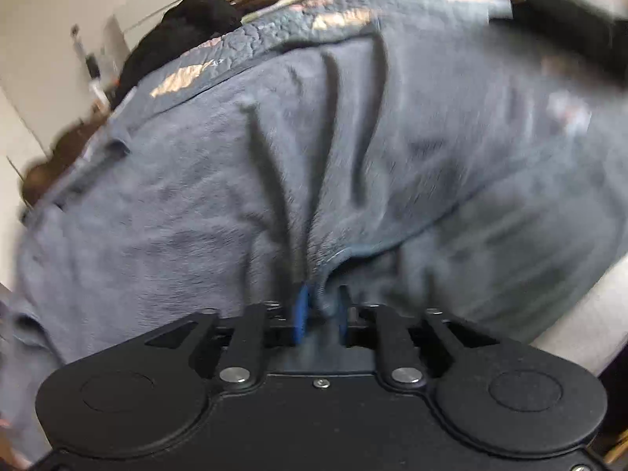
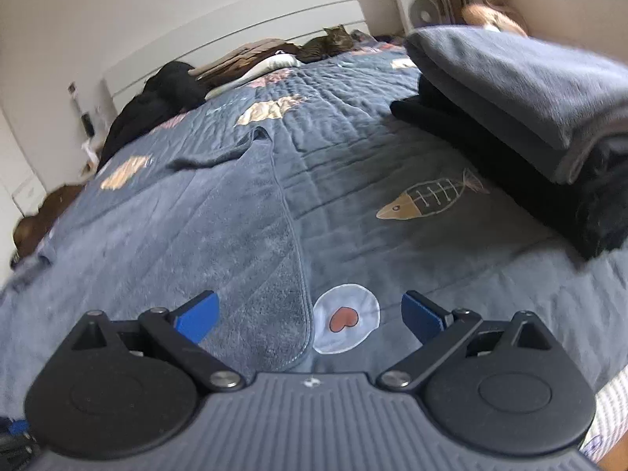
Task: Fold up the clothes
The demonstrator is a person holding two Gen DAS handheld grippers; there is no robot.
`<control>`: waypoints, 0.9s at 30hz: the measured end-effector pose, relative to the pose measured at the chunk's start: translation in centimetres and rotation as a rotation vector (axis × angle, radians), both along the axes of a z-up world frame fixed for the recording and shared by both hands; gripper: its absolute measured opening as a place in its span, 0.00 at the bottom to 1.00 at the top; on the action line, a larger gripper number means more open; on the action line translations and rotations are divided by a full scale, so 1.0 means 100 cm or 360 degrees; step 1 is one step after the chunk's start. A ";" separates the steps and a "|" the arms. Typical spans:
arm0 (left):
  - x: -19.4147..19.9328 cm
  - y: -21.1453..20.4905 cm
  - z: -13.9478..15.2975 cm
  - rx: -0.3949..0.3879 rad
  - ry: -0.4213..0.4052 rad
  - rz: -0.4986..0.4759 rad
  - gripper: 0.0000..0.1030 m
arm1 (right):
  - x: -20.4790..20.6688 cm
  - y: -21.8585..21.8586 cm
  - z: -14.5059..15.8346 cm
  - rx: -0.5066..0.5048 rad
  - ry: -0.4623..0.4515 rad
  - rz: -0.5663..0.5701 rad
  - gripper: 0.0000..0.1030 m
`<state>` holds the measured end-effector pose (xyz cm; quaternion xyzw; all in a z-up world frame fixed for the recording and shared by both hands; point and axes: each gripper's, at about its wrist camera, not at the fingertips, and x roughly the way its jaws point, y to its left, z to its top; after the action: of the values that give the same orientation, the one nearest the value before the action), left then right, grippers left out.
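Note:
A grey fleece cloth (image 1: 353, 157) fills the left wrist view, and its hemmed edge bunches in between the blue pads (image 1: 300, 316) of my left gripper (image 1: 322, 314). The pads stand close together and pinch the fabric, and creases fan out from the grip. In the right wrist view the same grey cloth (image 2: 219, 227) lies spread on the quilted bedspread (image 2: 373, 149), with a rounded corner near my right gripper (image 2: 310, 308). That gripper is wide open just above the corner, holding nothing.
A stack of folded grey and black clothes (image 2: 510, 90) sits on the bed at the right. A black garment (image 2: 157, 98) lies in a heap at the far left. A cat (image 2: 329, 41) rests by the headboard. A white fan (image 2: 422, 10) stands behind the bed.

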<state>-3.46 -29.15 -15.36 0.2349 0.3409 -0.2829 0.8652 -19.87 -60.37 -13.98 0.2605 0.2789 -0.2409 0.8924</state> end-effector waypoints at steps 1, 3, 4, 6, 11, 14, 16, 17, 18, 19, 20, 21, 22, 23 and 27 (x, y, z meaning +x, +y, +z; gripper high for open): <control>0.000 0.001 0.005 -0.0094 0.0026 0.0000 0.32 | 0.001 -0.002 -0.002 0.0031 0.0004 -0.0006 0.96; -0.004 0.000 0.012 -0.0274 0.0043 -0.0027 0.35 | 0.005 -0.004 -0.008 0.0096 0.0002 -0.0014 0.95; -0.007 -0.002 0.014 -0.0359 0.0056 -0.0037 0.35 | 0.008 -0.004 -0.012 0.0147 -0.0010 -0.0009 0.95; -0.009 -0.006 0.014 -0.0477 0.0073 -0.0051 0.35 | 0.014 -0.008 -0.022 0.0292 -0.0029 -0.0009 0.95; -0.007 -0.017 0.003 -0.0481 0.0091 -0.0102 0.39 | 0.019 -0.018 -0.054 0.0669 -0.0067 -0.0092 0.94; -0.006 -0.020 0.000 -0.0465 0.0111 -0.0134 0.42 | 0.021 -0.018 -0.069 0.0757 -0.0040 -0.0132 0.94; -0.006 -0.019 0.001 -0.0482 0.0108 -0.0145 0.44 | 0.022 -0.015 -0.071 0.0756 -0.0010 -0.0141 0.94; -0.006 -0.019 0.002 -0.0502 0.0116 -0.0142 0.45 | 0.022 -0.014 -0.071 0.0756 -0.0018 -0.0136 0.94; -0.006 -0.018 0.003 -0.0522 0.0126 -0.0139 0.47 | 0.024 -0.012 -0.071 0.0758 -0.0030 -0.0129 0.94; -0.005 -0.018 0.004 -0.0537 0.0133 -0.0137 0.48 | 0.025 -0.012 -0.071 0.0760 -0.0041 -0.0125 0.94; -0.005 -0.019 0.005 -0.0544 0.0135 -0.0139 0.48 | 0.026 -0.011 -0.071 0.0758 -0.0047 -0.0126 0.94; -0.005 -0.019 0.006 -0.0552 0.0137 -0.0140 0.48 | 0.027 -0.011 -0.072 0.0752 -0.0050 -0.0129 0.94; -0.004 -0.020 0.006 -0.0560 0.0139 -0.0141 0.48 | 0.028 -0.011 -0.072 0.0749 -0.0058 -0.0127 0.94; -0.004 -0.021 0.007 -0.0567 0.0142 -0.0144 0.49 | 0.030 -0.011 -0.072 0.0746 -0.0069 -0.0120 0.94; -0.007 -0.024 0.008 -0.0591 0.0157 -0.0170 0.51 | 0.036 -0.014 -0.075 0.0769 -0.0078 -0.0112 0.93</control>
<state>-4.12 -31.54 -14.51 0.0749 0.3121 -0.3975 0.8596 -16.29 -61.74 -21.50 0.4816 0.2973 -0.1918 0.8018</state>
